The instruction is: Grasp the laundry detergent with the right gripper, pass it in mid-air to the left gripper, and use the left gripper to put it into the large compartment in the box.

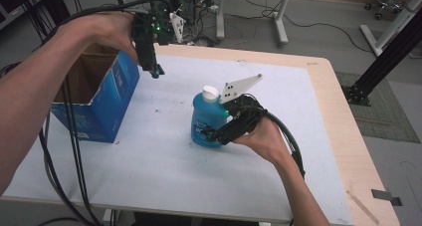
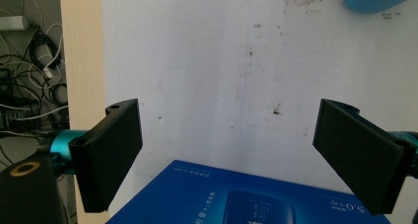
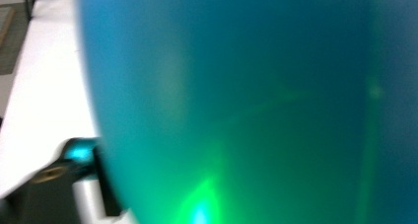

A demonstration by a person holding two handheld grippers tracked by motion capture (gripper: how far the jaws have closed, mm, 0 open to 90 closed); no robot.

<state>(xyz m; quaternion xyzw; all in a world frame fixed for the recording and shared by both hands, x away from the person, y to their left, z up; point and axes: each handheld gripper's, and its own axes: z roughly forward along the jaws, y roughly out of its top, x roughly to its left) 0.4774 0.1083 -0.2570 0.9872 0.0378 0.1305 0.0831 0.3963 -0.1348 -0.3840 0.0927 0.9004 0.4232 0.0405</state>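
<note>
step: grasp on blue bottle (image 1: 206,124), upright mid-surface (image 1: 149,176) | right hand-held gripper (image 1: 219,132) clamped on it | left hand-held gripper (image 1: 155,70) jaws apart above open blue box (image 1: 107,104) | next: likely lift bottle toward box

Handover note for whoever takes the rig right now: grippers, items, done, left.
Right gripper: jaws around the blue bottle, which stands upright on the white mat, white cap on.
Left gripper: open, holding nothing, raised over the blue box by the mat's left side.
Box is open on top; what's inside cannot be seen.
Done: bottle gripped.
Left: probably carry the bottle into the box, left gripper steadying if needed.
</note>
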